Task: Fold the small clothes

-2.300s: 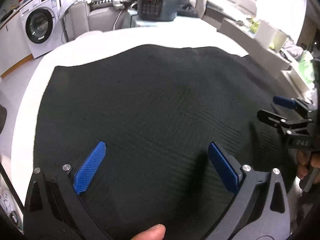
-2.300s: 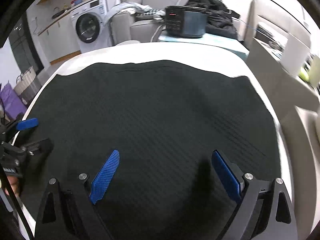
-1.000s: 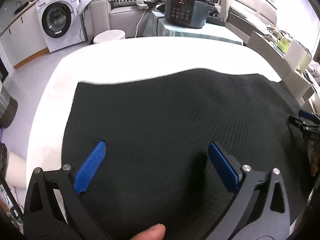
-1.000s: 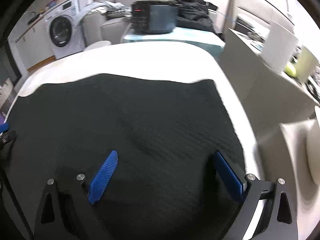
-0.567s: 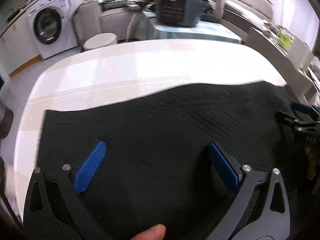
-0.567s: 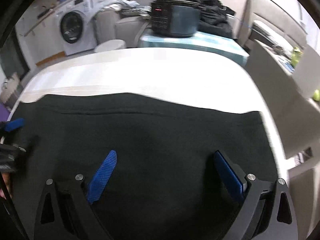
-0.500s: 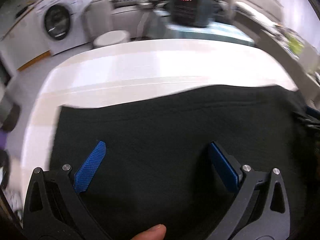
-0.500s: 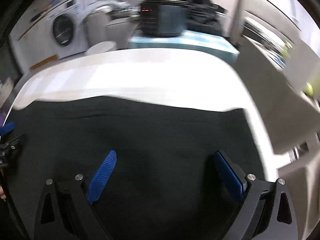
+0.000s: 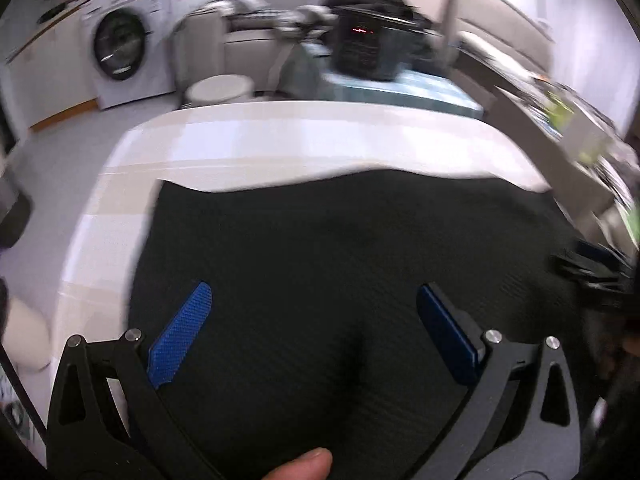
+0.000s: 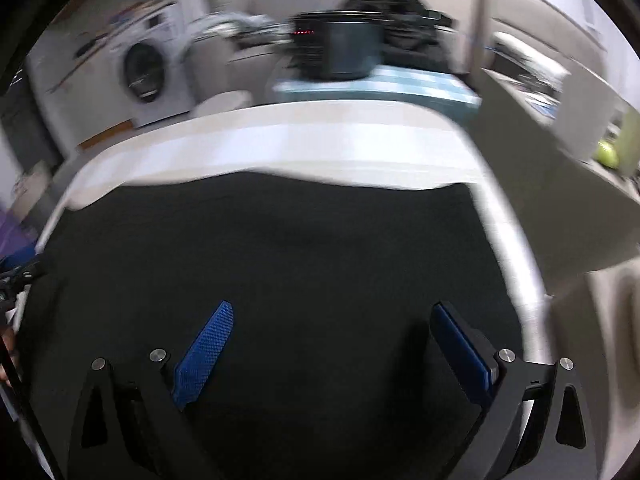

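Note:
A black ribbed knit garment [image 9: 340,248] [image 10: 280,248] lies spread flat on a white table [image 9: 280,136] [image 10: 320,144]. My left gripper [image 9: 312,312] hovers open over its near left part, blue pads wide apart, nothing between them. My right gripper [image 10: 332,332] is open too, above the garment's near right part by the table's right edge. In the left wrist view the right gripper [image 9: 592,268] shows blurred at the far right. The left gripper [image 10: 16,268] shows at the left edge of the right wrist view. Both views are motion-blurred.
Behind the table stands a dark appliance with red lights [image 9: 368,48] [image 10: 340,52] on a light blue cloth. A washing machine [image 9: 120,48] [image 10: 148,72] is at the back left. A white stool [image 9: 220,90] stands near it. Cluttered shelves [image 9: 580,128] run along the right.
Both grippers have pulled back toward the near side: more bare white table shows beyond the garment's far edge. They stay open, and the views swing sideways with blur.

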A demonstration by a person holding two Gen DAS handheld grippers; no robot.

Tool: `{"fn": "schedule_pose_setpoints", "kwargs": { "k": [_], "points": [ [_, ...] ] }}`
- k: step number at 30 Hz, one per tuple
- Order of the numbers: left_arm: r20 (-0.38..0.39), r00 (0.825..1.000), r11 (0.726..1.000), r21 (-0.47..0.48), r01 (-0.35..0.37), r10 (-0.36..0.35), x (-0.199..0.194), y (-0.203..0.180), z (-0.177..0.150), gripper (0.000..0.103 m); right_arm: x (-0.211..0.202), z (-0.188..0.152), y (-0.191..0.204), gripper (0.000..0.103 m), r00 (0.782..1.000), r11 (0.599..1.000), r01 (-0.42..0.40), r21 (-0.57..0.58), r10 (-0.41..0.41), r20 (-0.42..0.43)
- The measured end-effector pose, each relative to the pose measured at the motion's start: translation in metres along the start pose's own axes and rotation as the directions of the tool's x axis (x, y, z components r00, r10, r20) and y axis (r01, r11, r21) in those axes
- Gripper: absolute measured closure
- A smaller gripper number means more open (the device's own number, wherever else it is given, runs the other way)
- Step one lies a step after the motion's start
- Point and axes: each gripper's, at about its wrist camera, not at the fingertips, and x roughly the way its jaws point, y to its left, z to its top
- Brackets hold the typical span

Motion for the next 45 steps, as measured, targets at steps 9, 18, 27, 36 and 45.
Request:
{"fn": "schedule_pose_setpoints", "kwargs": {
  "k": [9,18,27,36,45],
  "points": [
    [-0.088,0.992,0.994,0.059,-0.09,0.094,-0.023,-0.005,-0.077,0.002,-0.012,-0.062,0.038,0.002,0.998,0.987,-0.026,-0.161,0.016,-0.059],
    [-0.071,0.997,0.997,0.061,0.04,-0.035,-0.07,-0.028,-0.125,0.001,-0.051,-0.094,0.03,0.002,0.999,0.994,0.01,-0.105,-0.014,-0.03],
    [-0.092,0.996,0.987,0.161,0.019,-0.004,-0.07,-0.056,-0.156,0.001,-0.063,-0.138,0.089,0.002,0.997,0.953,-0.068,-0.294,0.051,-0.065],
    [-0.046,0.997,0.99,0.125,-0.063,0.069,-0.109,-0.011,-0.181,0.002,-0.104,-0.171,-0.015,0.002,0.989,0.987,0.141,-0.08,-0.143,-0.028],
    [-0.028,0.994,0.974,0.198,0.105,-0.101,-0.118,-0.072,-0.18,0.001,-0.129,-0.19,0.064,0.001,0.997,0.982,-0.076,-0.173,0.08,0.017]
  ]
}}
